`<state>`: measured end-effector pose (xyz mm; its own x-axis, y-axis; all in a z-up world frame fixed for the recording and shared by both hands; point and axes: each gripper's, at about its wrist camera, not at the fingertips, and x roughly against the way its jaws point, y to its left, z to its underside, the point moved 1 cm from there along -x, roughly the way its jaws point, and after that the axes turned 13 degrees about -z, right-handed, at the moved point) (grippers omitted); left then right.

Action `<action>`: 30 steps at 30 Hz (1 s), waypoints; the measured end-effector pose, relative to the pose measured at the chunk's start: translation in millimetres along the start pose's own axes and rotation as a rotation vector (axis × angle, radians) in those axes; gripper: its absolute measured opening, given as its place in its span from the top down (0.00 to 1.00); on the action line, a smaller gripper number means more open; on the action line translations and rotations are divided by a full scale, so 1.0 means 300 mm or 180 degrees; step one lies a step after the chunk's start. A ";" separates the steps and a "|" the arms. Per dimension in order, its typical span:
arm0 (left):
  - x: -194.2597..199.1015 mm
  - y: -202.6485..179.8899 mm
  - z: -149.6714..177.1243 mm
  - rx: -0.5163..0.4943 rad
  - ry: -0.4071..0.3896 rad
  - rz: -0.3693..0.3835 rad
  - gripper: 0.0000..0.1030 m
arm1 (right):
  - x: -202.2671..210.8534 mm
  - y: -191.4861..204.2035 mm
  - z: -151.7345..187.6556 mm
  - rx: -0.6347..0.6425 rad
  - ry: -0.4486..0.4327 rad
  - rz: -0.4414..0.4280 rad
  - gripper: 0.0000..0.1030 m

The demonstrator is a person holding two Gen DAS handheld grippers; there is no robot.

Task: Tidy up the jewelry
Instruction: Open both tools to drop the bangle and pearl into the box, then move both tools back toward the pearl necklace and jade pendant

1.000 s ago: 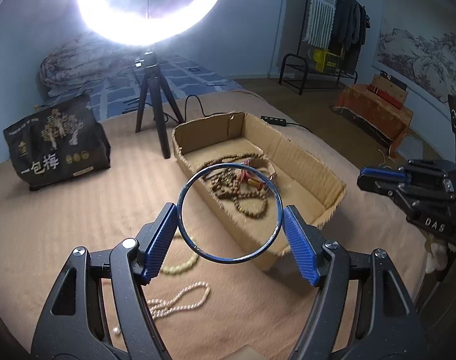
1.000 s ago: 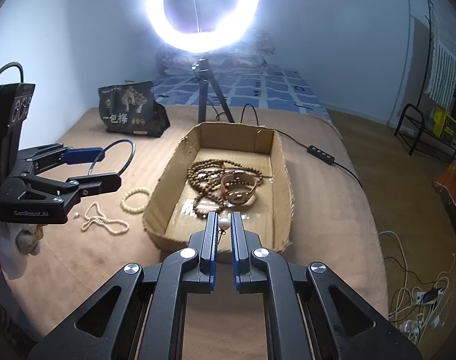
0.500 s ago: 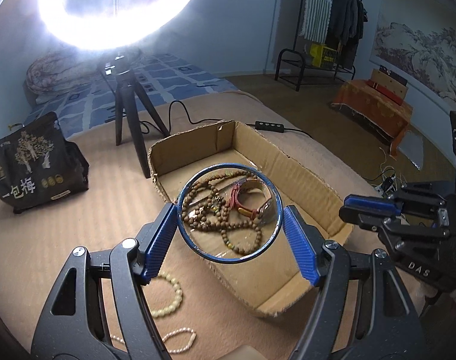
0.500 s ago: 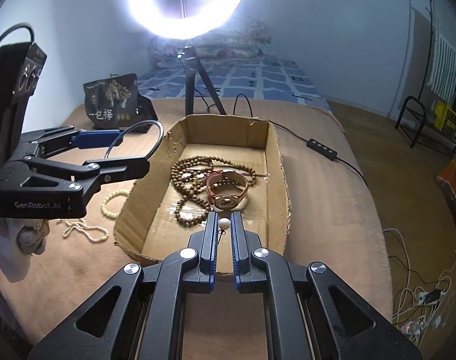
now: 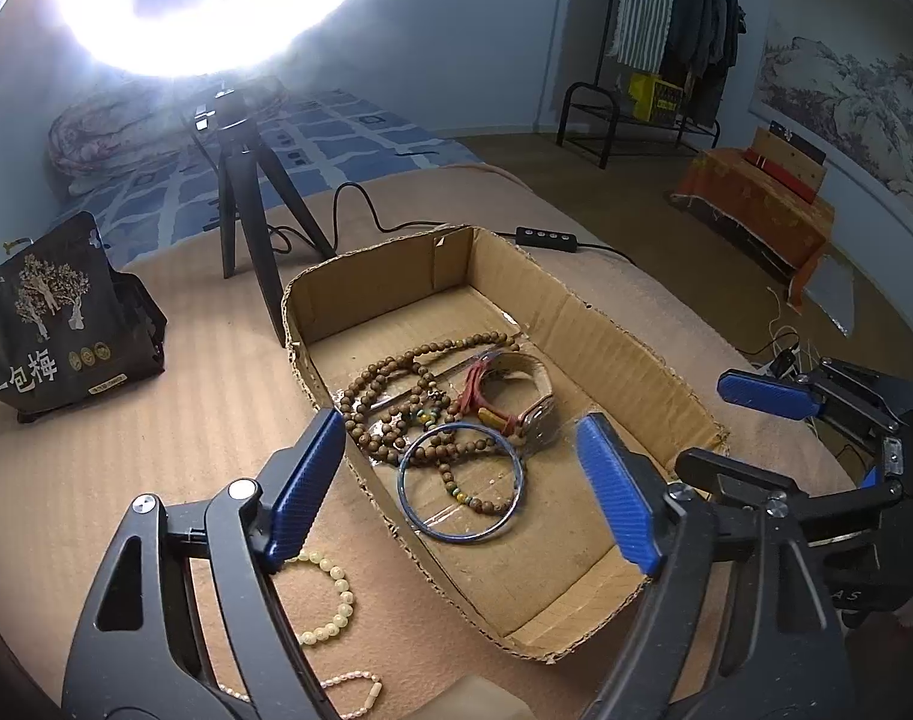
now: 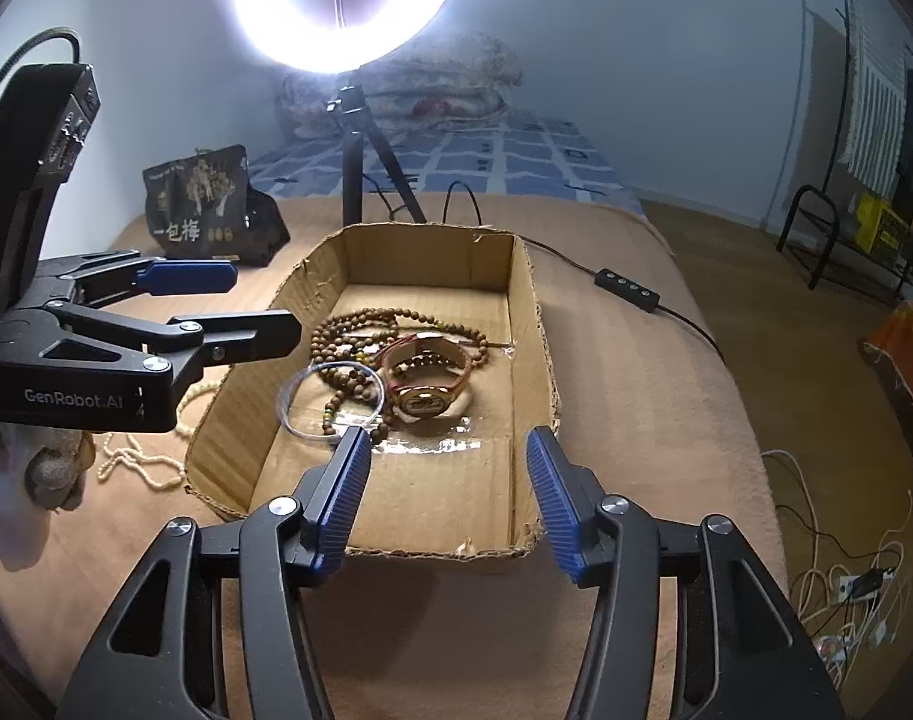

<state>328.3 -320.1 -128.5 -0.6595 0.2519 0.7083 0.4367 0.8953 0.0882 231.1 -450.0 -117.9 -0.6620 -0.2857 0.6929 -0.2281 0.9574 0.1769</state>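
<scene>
An open cardboard box (image 5: pixel 624 348) (image 6: pixel 528 312) lies on the tan bed cover. In it lie a brown bead necklace (image 5: pixel 390 384) (image 6: pixel 348 336), a watch with a red strap (image 5: pixel 516 384) (image 6: pixel 426 384) and a blue bangle (image 5: pixel 461 534) (image 6: pixel 294 414). My left gripper (image 5: pixel 462 492) (image 6: pixel 228 306) is open and empty above the box's near left wall. My right gripper (image 6: pixel 450 480) (image 5: pixel 750 420) is open and empty over the box's near end. A pale bead bracelet (image 5: pixel 330 600) and a pearl string (image 5: pixel 348 684) (image 6: pixel 138 468) lie outside the box. The small pearl is not visible.
A ring light on a black tripod (image 5: pixel 240 204) (image 6: pixel 354 162) stands behind the box, its cable and switch (image 5: pixel 546 238) (image 6: pixel 627 288) trailing right. A black snack bag (image 5: pixel 54 324) (image 6: pixel 204 204) stands at the left. Cables (image 6: pixel 846 588) lie on the floor at right.
My left gripper opened and the blue bangle dropped into the box onto the beads. My right gripper opened too, and the pearl it held is gone from view.
</scene>
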 end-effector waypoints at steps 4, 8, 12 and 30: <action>0.006 0.001 0.002 -0.0001 -0.0004 -0.0008 0.20 | 0.011 0.001 0.004 -0.0010 -0.0004 0.0042 0.39; 0.018 0.010 0.002 0.0019 -0.0036 -0.0027 0.20 | 0.026 0.001 0.006 -0.0031 -0.0023 0.0051 0.38; 0.044 0.035 0.000 0.0040 -0.0075 -0.0041 0.20 | 0.041 0.005 0.005 -0.0057 -0.0045 0.0045 0.38; 0.282 0.412 0.128 0.0240 -0.0332 -0.0467 0.20 | 0.074 0.216 -0.034 0.0106 -0.0065 -0.0201 0.25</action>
<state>302.8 -174.0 -84.6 -0.7744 0.1498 0.6148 0.2867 0.9492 0.1298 209.0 -393.8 -83.9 -0.6601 -0.3465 0.6665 -0.2933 0.9357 0.1960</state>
